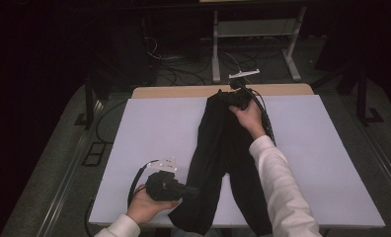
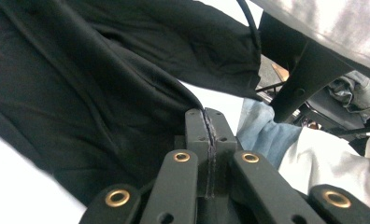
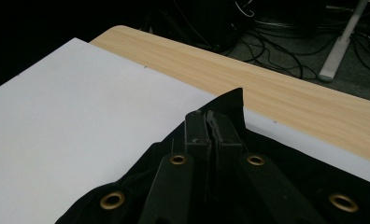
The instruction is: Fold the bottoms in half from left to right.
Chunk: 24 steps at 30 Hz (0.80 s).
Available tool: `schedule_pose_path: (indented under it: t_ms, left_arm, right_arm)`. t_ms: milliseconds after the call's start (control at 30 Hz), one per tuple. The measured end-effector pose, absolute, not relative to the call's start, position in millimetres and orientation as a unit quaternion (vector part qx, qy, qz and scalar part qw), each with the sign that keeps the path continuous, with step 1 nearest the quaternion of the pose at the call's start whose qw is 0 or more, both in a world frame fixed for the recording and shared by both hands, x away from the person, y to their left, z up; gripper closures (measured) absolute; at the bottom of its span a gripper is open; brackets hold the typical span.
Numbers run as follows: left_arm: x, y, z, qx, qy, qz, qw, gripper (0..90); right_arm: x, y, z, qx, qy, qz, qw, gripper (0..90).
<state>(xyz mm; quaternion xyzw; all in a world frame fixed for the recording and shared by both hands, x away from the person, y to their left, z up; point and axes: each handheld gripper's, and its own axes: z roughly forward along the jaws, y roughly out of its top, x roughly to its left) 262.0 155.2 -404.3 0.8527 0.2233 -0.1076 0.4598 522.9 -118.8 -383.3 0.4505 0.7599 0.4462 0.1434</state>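
the left gripper (image 2: 210, 122) clamps the black trousers' (image 1: 223, 163) near hem, the right gripper (image 3: 210, 122) pinches their far corner beside the wooden table edge (image 3: 286, 100).

Trousers (image 1: 223, 163) lie lengthwise on the board (image 1: 149, 133) that sits on the table (image 1: 183, 91). My right gripper (image 1: 233, 96) is at their far end, my left gripper (image 1: 193, 191) at their near-left edge, well apart.

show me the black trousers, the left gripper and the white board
black trousers (image 1: 218, 143), high view, on the middle of the cloth where the legs part
left gripper (image 2: 210, 128), left gripper view, on the tips of its closed jaws, which pinch the cloth's edge
white board (image 1: 149, 133), high view, on its bare left half
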Motion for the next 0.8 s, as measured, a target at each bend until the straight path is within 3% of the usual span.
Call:
schedule_pose_path:
  t_ms: [800]
  left_arm:
    - [268.1,80.5,-400.0,0.860,0.167,-0.143,0.460,88.5]
  right_arm:
    - [522.2,-168.7,-393.0,0.449,0.771,0.433,0.123,86.4]
